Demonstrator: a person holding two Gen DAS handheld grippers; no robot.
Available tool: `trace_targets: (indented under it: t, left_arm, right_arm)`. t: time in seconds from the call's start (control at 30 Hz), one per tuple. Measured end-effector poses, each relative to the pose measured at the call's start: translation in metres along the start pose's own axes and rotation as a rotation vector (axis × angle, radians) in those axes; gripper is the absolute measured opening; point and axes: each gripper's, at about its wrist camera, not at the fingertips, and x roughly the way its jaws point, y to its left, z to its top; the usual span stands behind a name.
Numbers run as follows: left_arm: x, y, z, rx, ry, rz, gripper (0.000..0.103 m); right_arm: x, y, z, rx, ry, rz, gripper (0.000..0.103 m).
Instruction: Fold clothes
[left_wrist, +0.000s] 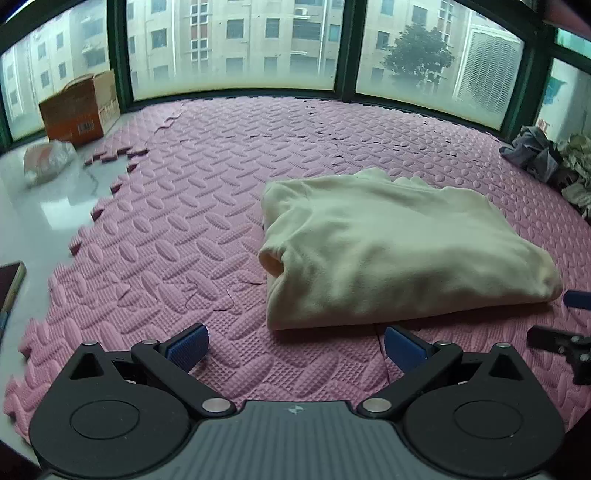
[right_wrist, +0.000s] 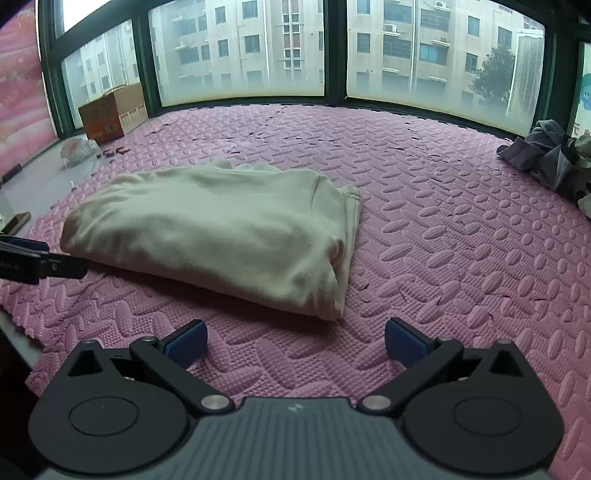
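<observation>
A cream garment (left_wrist: 399, 251) lies folded into a thick rectangle on the pink foam mat (left_wrist: 207, 221). My left gripper (left_wrist: 295, 345) stands wide open just short of its near left corner, nothing between the blue pads (left_wrist: 186, 345). In the right wrist view the same cream garment (right_wrist: 221, 232) lies ahead and to the left, and my right gripper (right_wrist: 295, 341) is open over bare mat near its near right corner. Each gripper shows at the edge of the other's view: the right gripper (left_wrist: 565, 332) at right, the left gripper (right_wrist: 33, 258) at left.
A heap of unfolded clothes (left_wrist: 554, 158) sits at the far right by the window. A cardboard box (left_wrist: 81, 107) and a plastic bag (left_wrist: 48, 158) stand at the far left on the white floor. A phone (left_wrist: 9, 284) lies off the mat's left edge.
</observation>
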Motion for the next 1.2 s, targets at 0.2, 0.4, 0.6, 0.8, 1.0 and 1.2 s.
trace_targets:
  t: [0.2,0.4,0.6,0.8,1.0,1.2]
  left_arm:
    - [0.002,0.001,0.001,0.001,0.005,0.023,0.103]
    - [0.004,-0.005,0.003,0.026,0.02,0.05,0.103]
    - [0.005,-0.008,0.002,0.047,0.026,0.075,0.103]
    - [0.006,-0.005,0.007,0.053,0.066,0.06,0.103]
    - [-0.002,0.008,0.01,0.026,0.078,0.04,0.103]
    - [-0.008,0.022,0.021,-0.033,0.052,0.046,0.103]
  right_arm:
    - [0.001,0.001,-0.001,-0.009,0.003,-0.004,0.103]
    - [0.003,0.002,0.001,-0.014,0.015,-0.012,0.103]
    - [0.003,0.003,-0.001,-0.023,0.003,-0.017,0.103]
    - [0.001,0.005,-0.001,-0.025,-0.003,-0.025,0.102]
    - [-0.017,0.016,0.006,-0.115,-0.066,-0.048,0.098]
    - [-0.03,0.032,0.02,-0.192,-0.116,-0.013,0.096]
